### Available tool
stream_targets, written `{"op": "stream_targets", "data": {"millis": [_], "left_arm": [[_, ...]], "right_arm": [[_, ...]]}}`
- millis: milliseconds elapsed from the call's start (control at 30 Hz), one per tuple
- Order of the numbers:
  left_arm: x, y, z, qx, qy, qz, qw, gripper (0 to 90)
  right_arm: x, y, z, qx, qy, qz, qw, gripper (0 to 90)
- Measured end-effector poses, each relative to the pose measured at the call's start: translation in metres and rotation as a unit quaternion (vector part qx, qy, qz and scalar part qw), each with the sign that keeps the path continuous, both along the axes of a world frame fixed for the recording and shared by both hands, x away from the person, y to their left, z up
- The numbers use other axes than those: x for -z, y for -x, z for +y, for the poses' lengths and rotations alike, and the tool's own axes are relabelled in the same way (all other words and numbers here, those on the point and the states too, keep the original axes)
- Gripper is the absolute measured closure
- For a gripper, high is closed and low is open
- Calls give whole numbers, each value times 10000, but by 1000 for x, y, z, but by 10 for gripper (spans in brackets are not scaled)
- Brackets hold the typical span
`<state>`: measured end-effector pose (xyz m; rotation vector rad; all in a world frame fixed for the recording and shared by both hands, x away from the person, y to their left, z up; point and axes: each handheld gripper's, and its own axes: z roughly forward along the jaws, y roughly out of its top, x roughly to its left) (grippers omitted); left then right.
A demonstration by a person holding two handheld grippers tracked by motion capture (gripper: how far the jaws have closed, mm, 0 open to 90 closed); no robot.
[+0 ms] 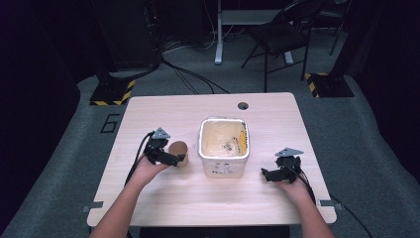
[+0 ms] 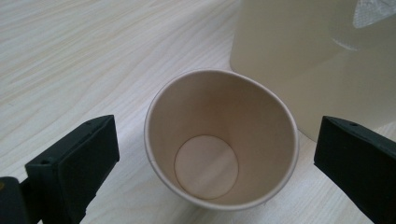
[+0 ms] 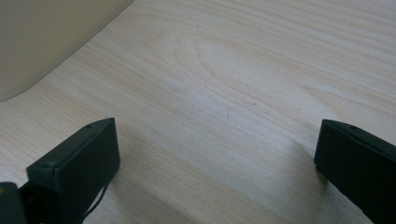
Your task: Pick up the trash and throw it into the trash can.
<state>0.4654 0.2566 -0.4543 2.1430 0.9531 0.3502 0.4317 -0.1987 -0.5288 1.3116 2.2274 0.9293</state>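
A brown paper cup [image 1: 179, 151] stands upright on the wooden table just left of a cream plastic tub [image 1: 224, 147]. In the left gripper view the cup [image 2: 219, 140] is empty, and it sits between the wide-apart jaws without touching either. My left gripper [image 1: 174, 159] is open around the cup. My right gripper [image 1: 267, 174] rests open to the right of the tub, with bare wood between its jaws [image 3: 215, 154]. The tub wall [image 3: 46, 37] shows at the upper left of the right gripper view.
The tub holds something yellow [image 1: 242, 139] along its right inner wall. A round cable hole [image 1: 242, 105] is near the table's far edge. Beyond the table stand a folding chair [image 1: 282, 34] and floor cables.
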Motion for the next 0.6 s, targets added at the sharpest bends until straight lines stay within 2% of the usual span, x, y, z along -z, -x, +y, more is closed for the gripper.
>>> {"op": "stream_targets", "data": {"millis": [267, 400, 500, 600], "left_arm": [[3, -5, -8, 36, -132, 49, 9999, 0], [5, -8, -9, 40, -51, 63, 10000, 0], [8, -10, -10, 23, -106, 141, 9998, 0], [9, -11, -12, 21, -179, 137, 9997, 9]], "right_arm": [[0, 0, 0, 0, -1, 0, 10000, 0], [0, 0, 0, -5, -1, 3, 10000, 0], [0, 0, 0, -9, -6, 2, 10000, 0], [0, 0, 0, -18, -9, 6, 10000, 0]]}}
